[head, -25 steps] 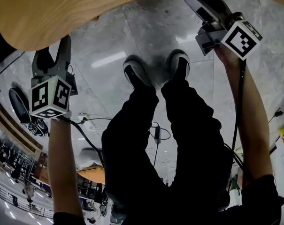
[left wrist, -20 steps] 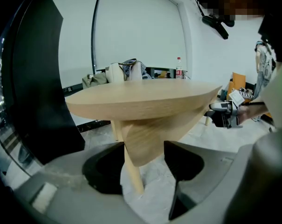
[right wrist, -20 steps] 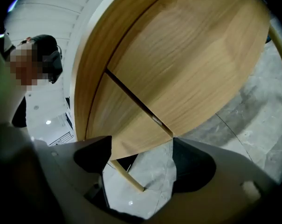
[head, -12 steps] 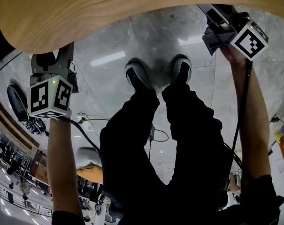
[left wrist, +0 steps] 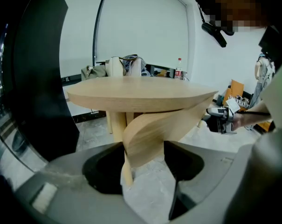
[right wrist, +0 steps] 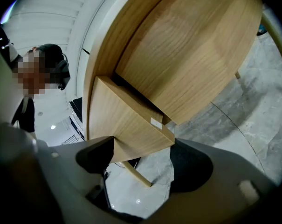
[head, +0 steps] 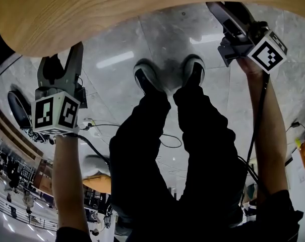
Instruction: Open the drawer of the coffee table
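Observation:
The coffee table's wooden top [head: 117,9] fills the upper edge of the head view, with both grippers at its near rim. The curved drawer front [left wrist: 150,134] sticks out below the top [left wrist: 136,92], and my left gripper [left wrist: 143,157] is shut on it, wood filling the gap between the jaws. In the right gripper view the drawer's corner [right wrist: 127,125] juts from under the top [right wrist: 192,50], with my right gripper [right wrist: 143,160] shut on it. From above, the left gripper [head: 63,54] and right gripper [head: 225,11] reach under the rim, which hides the drawer.
The person's legs and shoes [head: 167,79] stand on the grey marble floor between the grippers. A cable [head: 167,140] lies on the floor by the feet. A table leg [left wrist: 115,122] stands behind the drawer. A cluttered desk with a bottle [left wrist: 179,66] is farther back.
Both grippers have come slightly out from under the table's rim toward the person, so more of their jaws shows. The left gripper sits a little lower in the view.

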### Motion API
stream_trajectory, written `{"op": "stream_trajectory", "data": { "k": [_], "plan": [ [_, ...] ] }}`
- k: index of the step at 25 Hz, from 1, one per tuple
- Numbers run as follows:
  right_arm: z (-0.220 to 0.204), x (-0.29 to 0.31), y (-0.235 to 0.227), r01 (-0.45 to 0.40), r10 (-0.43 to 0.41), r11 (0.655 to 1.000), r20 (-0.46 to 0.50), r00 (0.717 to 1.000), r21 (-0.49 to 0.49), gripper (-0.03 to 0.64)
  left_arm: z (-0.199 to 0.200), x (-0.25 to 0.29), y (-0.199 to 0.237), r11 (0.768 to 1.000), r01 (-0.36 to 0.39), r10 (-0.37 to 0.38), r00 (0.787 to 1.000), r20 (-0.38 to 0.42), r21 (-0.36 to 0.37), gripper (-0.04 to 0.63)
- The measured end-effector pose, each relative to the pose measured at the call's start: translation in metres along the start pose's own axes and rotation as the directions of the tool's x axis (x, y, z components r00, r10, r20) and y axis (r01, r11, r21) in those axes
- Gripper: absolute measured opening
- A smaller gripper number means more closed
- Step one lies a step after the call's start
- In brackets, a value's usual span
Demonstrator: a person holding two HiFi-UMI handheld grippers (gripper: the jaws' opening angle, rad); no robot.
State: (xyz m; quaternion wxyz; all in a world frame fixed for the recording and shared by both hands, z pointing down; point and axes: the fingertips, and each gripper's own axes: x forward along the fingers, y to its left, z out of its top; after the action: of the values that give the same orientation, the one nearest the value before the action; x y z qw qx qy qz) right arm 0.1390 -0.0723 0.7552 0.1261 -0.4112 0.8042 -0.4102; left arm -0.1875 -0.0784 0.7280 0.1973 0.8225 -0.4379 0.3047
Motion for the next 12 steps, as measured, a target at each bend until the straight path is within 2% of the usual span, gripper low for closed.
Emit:
{"op": "stream_trajectory", "data": {
  "k": [3, 11, 12],
  "plan": [
    [-0.012, -0.010, -0.005, 0.033, -0.032, 0.999, -0.028, 0.999, 0.022, 0.385, -0.011, -0.001, -0.006, 1.000, 0.005, -0.006, 1.000, -0.027, -0.026, 0.275],
    [-0.039, -0.039, 0.017, 0.047, -0.043, 0.998, -0.061, 0.997, 0.052, 0.388, -0.038, -0.032, -0.023, 0.999, 0.026, -0.031, 0.993, -0.112, -0.043, 0.275],
    [-0.044, -0.044, 0.020, 0.047, -0.044, 0.997, -0.065, 0.997, 0.059, 0.408, -0.043, -0.036, -0.026, 0.999, 0.027, -0.033, 0.992, -0.125, -0.046, 0.275]
  ]
}}
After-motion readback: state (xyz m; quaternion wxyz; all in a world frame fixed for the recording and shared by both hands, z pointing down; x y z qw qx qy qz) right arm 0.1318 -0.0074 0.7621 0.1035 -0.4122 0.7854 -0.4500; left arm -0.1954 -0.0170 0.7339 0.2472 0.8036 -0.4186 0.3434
